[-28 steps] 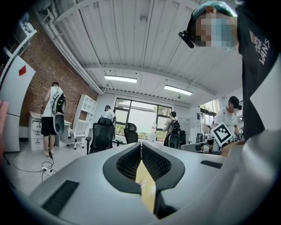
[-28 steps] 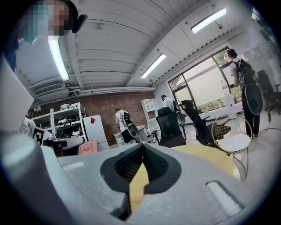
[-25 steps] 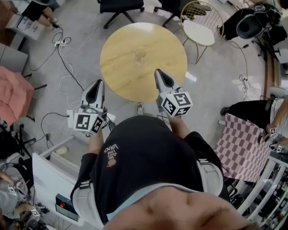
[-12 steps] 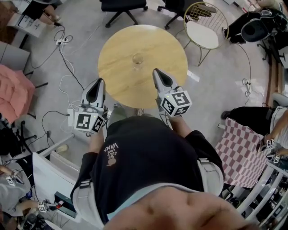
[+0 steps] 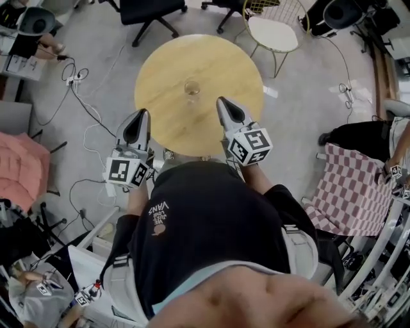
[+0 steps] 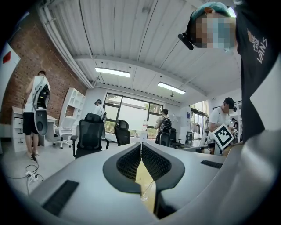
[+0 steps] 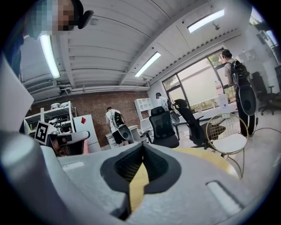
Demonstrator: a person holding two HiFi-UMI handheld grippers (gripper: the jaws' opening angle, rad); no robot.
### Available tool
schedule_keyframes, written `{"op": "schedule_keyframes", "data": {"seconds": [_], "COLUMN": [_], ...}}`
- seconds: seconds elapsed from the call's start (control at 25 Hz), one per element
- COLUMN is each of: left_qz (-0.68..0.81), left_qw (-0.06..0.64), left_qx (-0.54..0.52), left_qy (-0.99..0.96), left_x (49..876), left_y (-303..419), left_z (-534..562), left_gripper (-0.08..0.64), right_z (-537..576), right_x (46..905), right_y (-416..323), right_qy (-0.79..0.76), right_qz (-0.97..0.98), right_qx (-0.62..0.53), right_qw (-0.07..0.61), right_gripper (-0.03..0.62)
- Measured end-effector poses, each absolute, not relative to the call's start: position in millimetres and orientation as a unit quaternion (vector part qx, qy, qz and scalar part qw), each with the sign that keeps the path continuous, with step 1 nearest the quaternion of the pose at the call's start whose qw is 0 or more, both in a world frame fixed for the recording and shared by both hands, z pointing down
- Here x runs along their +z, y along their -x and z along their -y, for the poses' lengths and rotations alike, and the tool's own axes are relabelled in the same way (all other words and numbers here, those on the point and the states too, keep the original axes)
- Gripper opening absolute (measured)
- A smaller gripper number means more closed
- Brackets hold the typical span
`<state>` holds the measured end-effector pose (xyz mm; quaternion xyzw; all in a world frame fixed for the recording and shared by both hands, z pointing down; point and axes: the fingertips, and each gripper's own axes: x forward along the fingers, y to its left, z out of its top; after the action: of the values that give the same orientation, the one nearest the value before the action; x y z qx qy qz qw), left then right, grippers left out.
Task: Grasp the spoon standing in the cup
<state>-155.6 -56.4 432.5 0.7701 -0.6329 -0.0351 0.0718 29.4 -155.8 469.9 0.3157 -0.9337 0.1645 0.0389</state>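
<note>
A clear glass cup (image 5: 192,88) stands near the middle of the round wooden table (image 5: 221,61). The spoon in it is too small to make out in the head view. In the left gripper view, the cup (image 6: 147,192) shows faintly through the gap below the shut jaws, with a thin slanted line inside it. My left gripper (image 5: 143,114) is shut and empty over the table's near left edge. My right gripper (image 5: 222,101) is shut and empty over the table, just right of the cup and nearer to me. Both are apart from the cup.
A black office chair (image 5: 144,11) and a gold wire chair with a white seat (image 5: 272,31) stand beyond the table. Cables (image 5: 80,80) trail over the floor at left. A checkered cloth (image 5: 349,192) lies at right. People stand about the room.
The table and cup have come slightly nearer to me and to both grippers. Both grippers stay shut in the same pose.
</note>
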Motion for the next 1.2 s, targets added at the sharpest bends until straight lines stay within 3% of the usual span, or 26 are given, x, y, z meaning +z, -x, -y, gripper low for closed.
{"op": "schedule_keyframes", "data": {"seconds": [1.2], "left_qz": [0.484], "left_qw": [0.072], "left_qx": [-0.021], "left_qy": [-0.872], "left_x": [431.7], "left_y": [189.4], "left_z": [121.6], "left_gripper": [0.017], "right_z": [158.3], "right_x": [492.0], "right_y": [-6.4], "right_qy": [-0.482], "right_qz": [0.861], "right_qx": [0.163], "right_qw": [0.025], "right_gripper": [-0.002]}}
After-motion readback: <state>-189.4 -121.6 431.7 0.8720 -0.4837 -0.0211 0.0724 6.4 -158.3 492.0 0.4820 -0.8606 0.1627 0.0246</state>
